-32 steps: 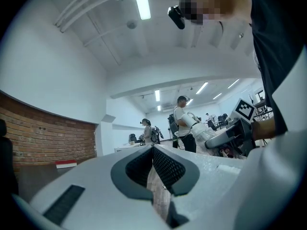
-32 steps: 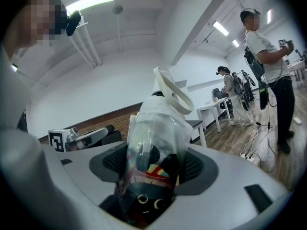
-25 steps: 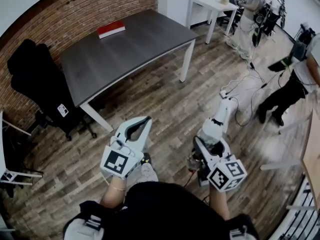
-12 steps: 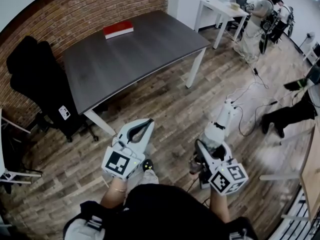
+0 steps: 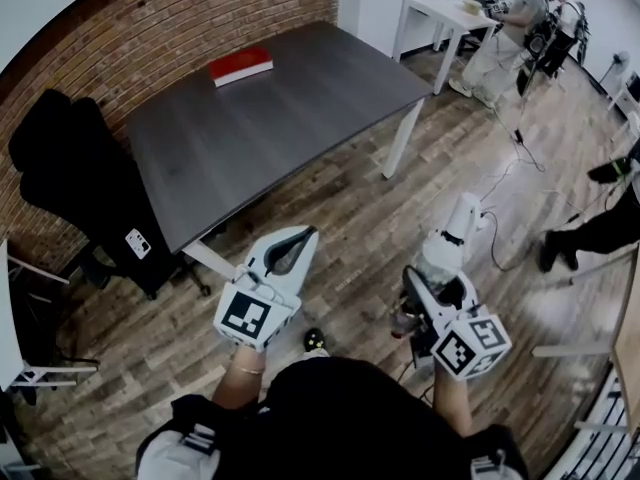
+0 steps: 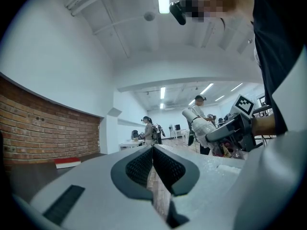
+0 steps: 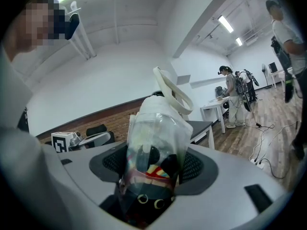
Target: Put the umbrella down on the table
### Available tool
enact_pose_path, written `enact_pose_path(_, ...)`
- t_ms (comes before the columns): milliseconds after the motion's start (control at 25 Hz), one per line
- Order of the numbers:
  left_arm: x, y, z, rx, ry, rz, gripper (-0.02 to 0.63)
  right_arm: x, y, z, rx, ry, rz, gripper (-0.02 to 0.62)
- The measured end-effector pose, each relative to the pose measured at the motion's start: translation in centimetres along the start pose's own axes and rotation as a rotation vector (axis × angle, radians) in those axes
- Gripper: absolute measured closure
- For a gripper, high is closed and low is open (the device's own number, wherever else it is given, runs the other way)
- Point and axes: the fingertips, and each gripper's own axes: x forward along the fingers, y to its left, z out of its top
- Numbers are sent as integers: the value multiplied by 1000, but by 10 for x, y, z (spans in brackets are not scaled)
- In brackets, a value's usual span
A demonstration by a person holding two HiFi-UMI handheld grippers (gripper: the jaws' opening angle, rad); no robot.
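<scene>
A wood-floored room with a brick wall. The dark table (image 5: 270,118) fills the upper left of the head view, with a red book (image 5: 240,65) at its far end. At lower right, the right gripper (image 5: 432,286) has its jaws clamped on the folded umbrella (image 5: 452,240), whose long axis points up and right, away from the table. The left gripper (image 5: 298,244), jaws closed and empty, sits nearer the table's corner.
</scene>
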Motion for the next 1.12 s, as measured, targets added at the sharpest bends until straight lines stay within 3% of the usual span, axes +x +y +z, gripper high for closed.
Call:
enact_pose_path(200, 7, 21, -27, 14, -4, -12, 603, 20, -3, -18, 29, -39, 3, 307)
enact_pose_path(440, 22, 60, -15, 14, -18, -47, 603, 55, 0, 1, 34, -39, -41, 307)
enact_pose_path(1120, 18, 113, -28, -4, 10, 7, 603, 122, 11, 6, 35, 10, 20, 307)
